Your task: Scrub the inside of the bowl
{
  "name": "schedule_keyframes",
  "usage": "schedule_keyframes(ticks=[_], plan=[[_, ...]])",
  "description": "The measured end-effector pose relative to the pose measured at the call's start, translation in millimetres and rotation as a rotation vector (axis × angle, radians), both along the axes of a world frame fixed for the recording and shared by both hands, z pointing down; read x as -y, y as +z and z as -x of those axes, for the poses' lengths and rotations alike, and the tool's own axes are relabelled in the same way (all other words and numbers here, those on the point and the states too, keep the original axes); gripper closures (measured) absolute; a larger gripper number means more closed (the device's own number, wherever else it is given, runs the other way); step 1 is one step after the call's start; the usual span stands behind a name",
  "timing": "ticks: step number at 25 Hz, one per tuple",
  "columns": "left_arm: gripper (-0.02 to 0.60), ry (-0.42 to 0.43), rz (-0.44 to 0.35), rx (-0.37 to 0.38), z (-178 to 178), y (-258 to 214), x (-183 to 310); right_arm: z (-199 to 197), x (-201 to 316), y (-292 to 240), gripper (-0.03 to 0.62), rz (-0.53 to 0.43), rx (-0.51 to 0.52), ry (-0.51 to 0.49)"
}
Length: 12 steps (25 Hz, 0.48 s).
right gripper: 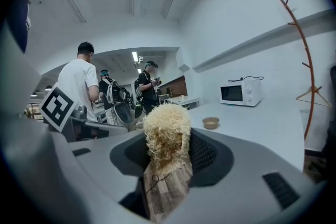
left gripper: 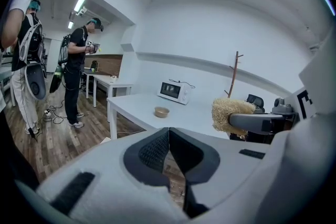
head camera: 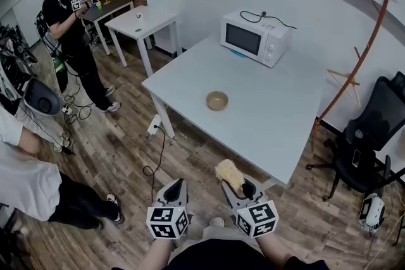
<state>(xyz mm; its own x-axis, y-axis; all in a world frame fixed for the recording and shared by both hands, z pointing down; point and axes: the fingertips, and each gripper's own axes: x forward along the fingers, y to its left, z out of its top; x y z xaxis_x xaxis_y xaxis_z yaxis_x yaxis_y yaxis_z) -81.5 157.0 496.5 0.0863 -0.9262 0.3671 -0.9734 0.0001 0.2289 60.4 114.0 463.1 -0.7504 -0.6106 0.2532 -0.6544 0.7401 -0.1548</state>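
A small tan bowl (head camera: 217, 100) sits alone near the middle of the pale grey table (head camera: 266, 117); it also shows far off as the bowl (left gripper: 161, 111) and the bowl (right gripper: 210, 122). Both grippers hang short of the table's near edge, over the wood floor. My right gripper (head camera: 232, 181) is shut on a yellowish fibrous scrubber (head camera: 228, 174), which sticks up between its jaws as the scrubber (right gripper: 167, 136). My left gripper (head camera: 176, 186) is shut with nothing in it, its jaws meeting in the left gripper view (left gripper: 168, 132). The scrubber (left gripper: 229, 115) appears at that view's right.
A white microwave (head camera: 255, 38) stands at the table's far end. A black office chair (head camera: 373, 136) and a wooden coat stand (head camera: 361, 57) are at the right. A person (head camera: 73, 35) stands far left by small white tables (head camera: 142, 25); another person (head camera: 31, 180) is near left. Cables (head camera: 152, 161) lie on the floor.
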Motion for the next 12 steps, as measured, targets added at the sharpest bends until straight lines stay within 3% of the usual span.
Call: schedule_keyframes(ticks=[12], plan=[[0.561, 0.010, 0.003, -0.013, 10.5, 1.3, 62.9, 9.7, 58.9, 3.1, 0.410, 0.003, -0.006, -0.010]])
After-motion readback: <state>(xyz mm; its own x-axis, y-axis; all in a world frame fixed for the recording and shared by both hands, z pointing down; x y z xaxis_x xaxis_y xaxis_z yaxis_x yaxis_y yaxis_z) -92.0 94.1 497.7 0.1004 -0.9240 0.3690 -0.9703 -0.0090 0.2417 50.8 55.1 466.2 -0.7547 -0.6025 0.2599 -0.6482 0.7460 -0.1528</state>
